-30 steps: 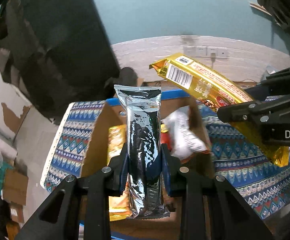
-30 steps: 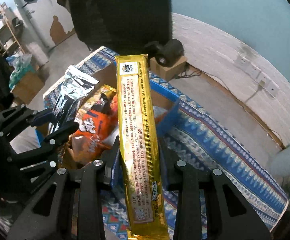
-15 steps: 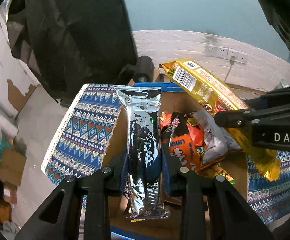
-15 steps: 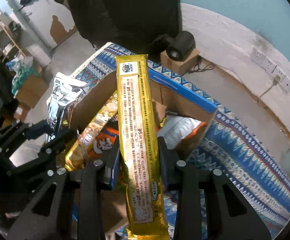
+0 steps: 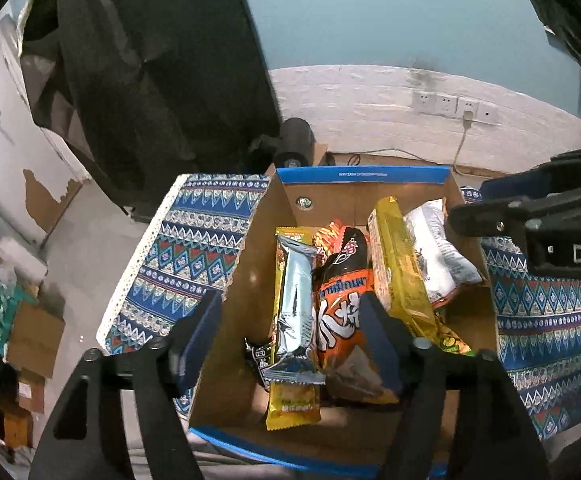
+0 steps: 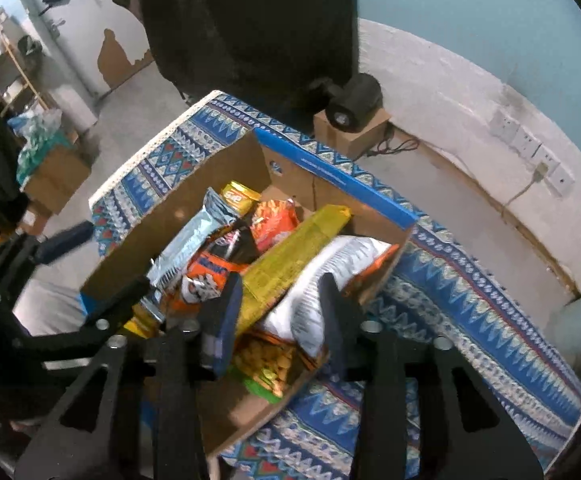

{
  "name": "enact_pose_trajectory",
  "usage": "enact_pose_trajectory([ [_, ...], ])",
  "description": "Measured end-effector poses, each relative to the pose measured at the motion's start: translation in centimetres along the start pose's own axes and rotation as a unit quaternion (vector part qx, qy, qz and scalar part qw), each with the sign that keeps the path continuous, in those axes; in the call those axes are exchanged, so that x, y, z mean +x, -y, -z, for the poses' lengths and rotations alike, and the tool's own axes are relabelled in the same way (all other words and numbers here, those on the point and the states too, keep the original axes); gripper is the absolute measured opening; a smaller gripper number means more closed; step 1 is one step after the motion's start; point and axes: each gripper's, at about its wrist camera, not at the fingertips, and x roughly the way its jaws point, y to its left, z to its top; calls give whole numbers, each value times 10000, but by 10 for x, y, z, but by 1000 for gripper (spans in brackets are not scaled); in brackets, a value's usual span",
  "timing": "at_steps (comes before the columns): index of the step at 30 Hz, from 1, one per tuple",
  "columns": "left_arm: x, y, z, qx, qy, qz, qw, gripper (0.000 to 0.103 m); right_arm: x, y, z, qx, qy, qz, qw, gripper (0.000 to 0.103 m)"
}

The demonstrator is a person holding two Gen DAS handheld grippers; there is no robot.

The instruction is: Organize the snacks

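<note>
An open cardboard box (image 5: 246, 280) with blue rims stands on a patterned blue cloth and holds several snack packs. The silver packet (image 5: 295, 308) lies in the box, on a yellow pack, left of an orange bag (image 5: 340, 308). The long gold packet (image 5: 400, 280) lies across the pile beside a white bag (image 5: 438, 256). My left gripper (image 5: 290, 340) is open and empty above the box. My right gripper (image 6: 280, 316) is open and empty above the gold packet (image 6: 290, 256) and the white bag (image 6: 322, 276). The silver packet shows at the box's left (image 6: 194, 240).
The patterned cloth (image 6: 450, 280) covers the table around the box (image 6: 150, 236). A black round device (image 6: 354, 104) sits on a small carton past the table. A dark hanging cover (image 5: 162, 80) is behind. Cardboard boxes (image 5: 30, 340) stand on the floor at left.
Both grippers have opened and let go. The silver packet and the gold packet have dropped into the box and now lie on the pile.
</note>
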Motion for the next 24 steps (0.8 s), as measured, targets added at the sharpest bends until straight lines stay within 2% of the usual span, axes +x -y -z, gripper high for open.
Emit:
enact_pose_trajectory([
  [7, -26, 2, -3, 72, 273, -64, 9996, 83, -23, 2, 21, -239, 240, 212, 9992, 69],
  [9, -31, 3, -5, 75, 347, -76, 9993, 87, -33, 4, 27, -245, 383, 249, 9987, 70],
  [18, -47, 13, -2, 195, 540, -80, 9983, 88, -70, 15, 48, -225, 696, 292, 9969, 76],
  [24, -53, 17, 6, 148, 562, 57, 9983, 88, -86, 23, 61, -177, 858, 305, 9957, 77],
])
